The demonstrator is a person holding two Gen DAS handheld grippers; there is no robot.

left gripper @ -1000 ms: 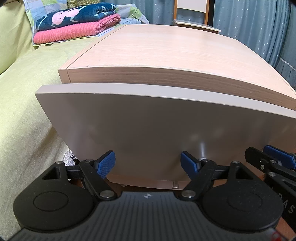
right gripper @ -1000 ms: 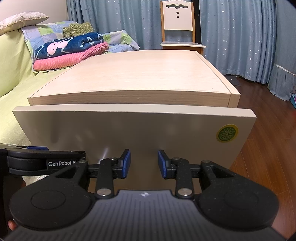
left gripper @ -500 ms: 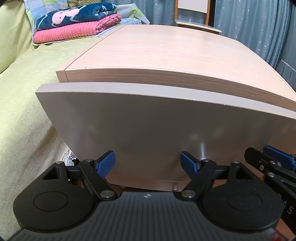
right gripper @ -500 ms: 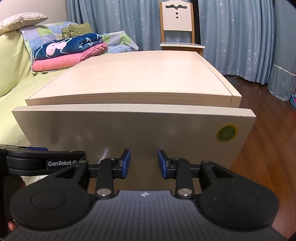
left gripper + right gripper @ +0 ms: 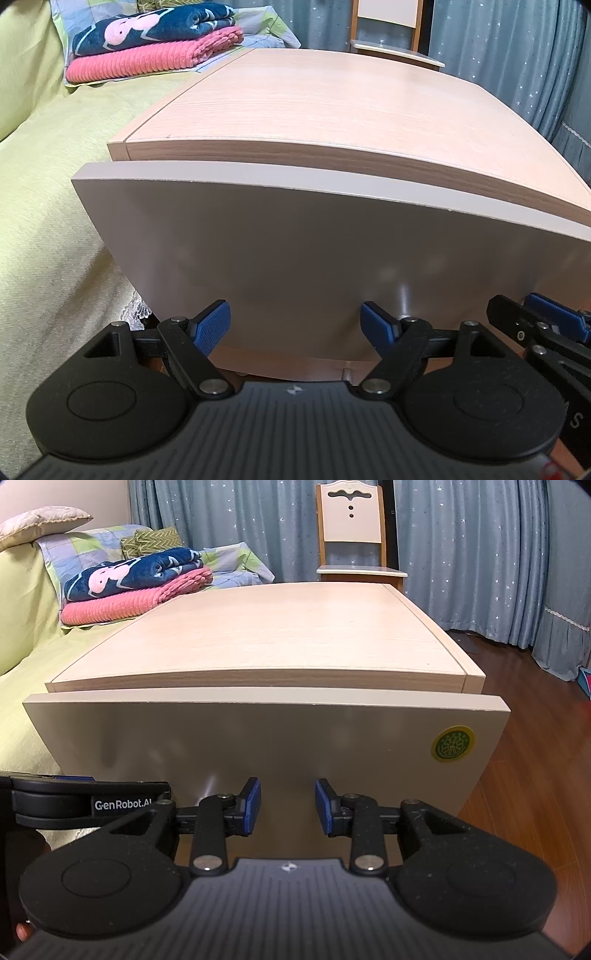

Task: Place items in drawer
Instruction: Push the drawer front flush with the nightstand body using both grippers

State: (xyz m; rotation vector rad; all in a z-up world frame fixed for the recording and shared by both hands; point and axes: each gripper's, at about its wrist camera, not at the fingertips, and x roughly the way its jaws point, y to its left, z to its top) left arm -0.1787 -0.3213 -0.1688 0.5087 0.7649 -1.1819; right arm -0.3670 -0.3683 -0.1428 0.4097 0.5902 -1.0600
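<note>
Beside the yellow-green bed (image 5: pixel 44 221), against its edge: low cabinet with a pale wood-grain worktop (image 5: pixel 266 635), bare in both views. Below that top, filling the middle of each view, the flat beige drawer front (image 5: pixel 258 738); long axis running left to right, face square to both tools. Sits pushed in or very nearly so, only a thin seam under the top's edge; cannot tell whether a sliver stays open. Inside hidden, and no loose items anywhere in view, so cannot say whether anything lies in there. Fits equally a drawer yet to be pulled out and one filled and shut again.

Straight ahead of the front, low down near its bottom edge, both held level and side by side: left tool (image 5: pixel 295 317) spread wide and holding nothing, aimed left of centre; right tool (image 5: pixel 288 801) parted more narrowly, likewise holding nothing, aimed near the middle. Neither plainly nearer; no handle or knob showing on the face. Toward the front's right end, a small round green-and-yellow sticker (image 5: pixel 451 744).
</note>
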